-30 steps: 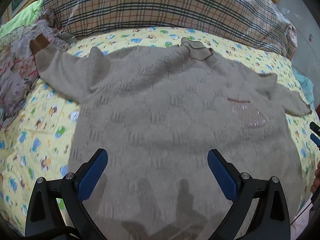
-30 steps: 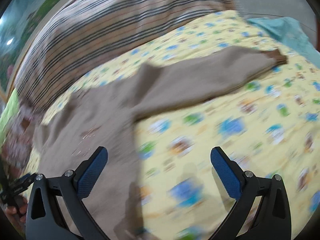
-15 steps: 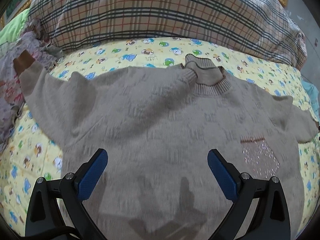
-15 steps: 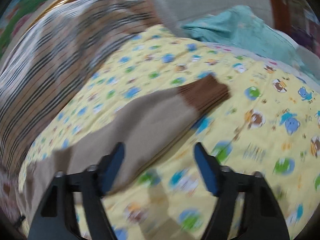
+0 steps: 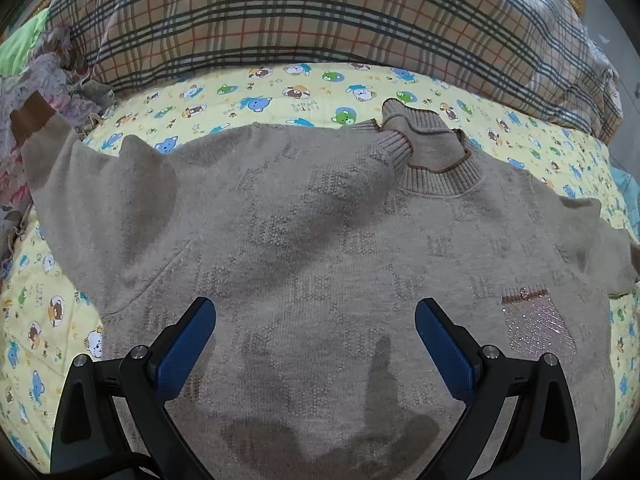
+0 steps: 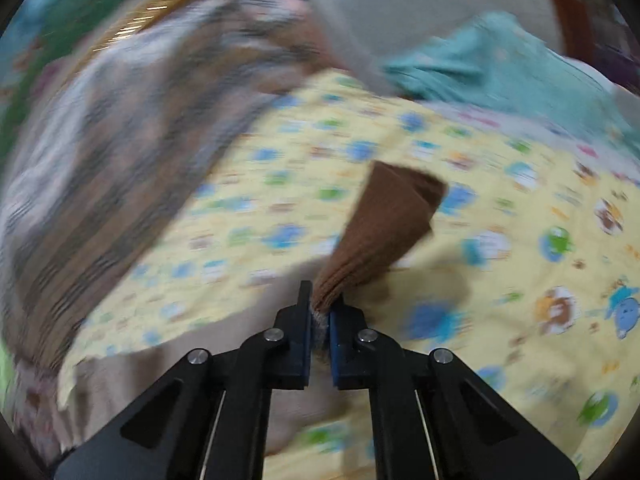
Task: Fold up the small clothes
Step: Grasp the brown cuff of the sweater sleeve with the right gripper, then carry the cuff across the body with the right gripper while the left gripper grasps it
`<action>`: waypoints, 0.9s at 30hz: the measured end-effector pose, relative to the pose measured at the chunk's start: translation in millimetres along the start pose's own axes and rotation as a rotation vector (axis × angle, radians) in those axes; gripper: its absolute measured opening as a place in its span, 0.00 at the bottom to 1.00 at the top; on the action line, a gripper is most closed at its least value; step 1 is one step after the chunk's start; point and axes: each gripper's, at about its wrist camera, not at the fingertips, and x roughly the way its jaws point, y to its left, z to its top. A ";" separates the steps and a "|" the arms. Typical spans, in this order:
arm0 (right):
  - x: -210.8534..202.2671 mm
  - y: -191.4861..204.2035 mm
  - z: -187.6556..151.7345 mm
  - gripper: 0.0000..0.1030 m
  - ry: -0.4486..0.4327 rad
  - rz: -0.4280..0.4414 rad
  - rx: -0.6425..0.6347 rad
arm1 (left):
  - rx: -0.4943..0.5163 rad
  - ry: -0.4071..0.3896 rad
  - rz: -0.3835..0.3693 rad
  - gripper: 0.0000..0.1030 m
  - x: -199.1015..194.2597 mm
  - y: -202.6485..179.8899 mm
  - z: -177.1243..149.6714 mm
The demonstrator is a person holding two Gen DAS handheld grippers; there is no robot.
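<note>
A beige knit sweater [image 5: 320,240] lies front up on a yellow cartoon-print sheet [image 5: 280,88], collar toward the pillow, one sleeve with a brown cuff [image 5: 30,114] stretched to the far left. My left gripper [image 5: 316,344] is open and empty, hovering over the sweater's chest. My right gripper [image 6: 320,320] is shut on the other sleeve just behind its brown cuff [image 6: 384,232], which sticks up past the fingertips above the sheet [image 6: 280,184]. The right wrist view is motion-blurred.
A large plaid pillow [image 5: 320,20] lies behind the sweater. Crumpled floral clothes [image 5: 24,92] pile at the far left. A teal cloth [image 6: 500,68] lies beyond the sheet in the right wrist view, near a dark wooden post [image 6: 568,4].
My right gripper moved along the right sleeve to its cuff and closed on it. My left gripper moved forward over the sweater toward the collar, staying open.
</note>
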 end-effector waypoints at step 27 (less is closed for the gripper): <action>83.8 385.9 -234.2 0.54 0.675 0.786 -0.319 | -0.180 -0.001 -0.273 0.97 -19.7 91.7 -37.2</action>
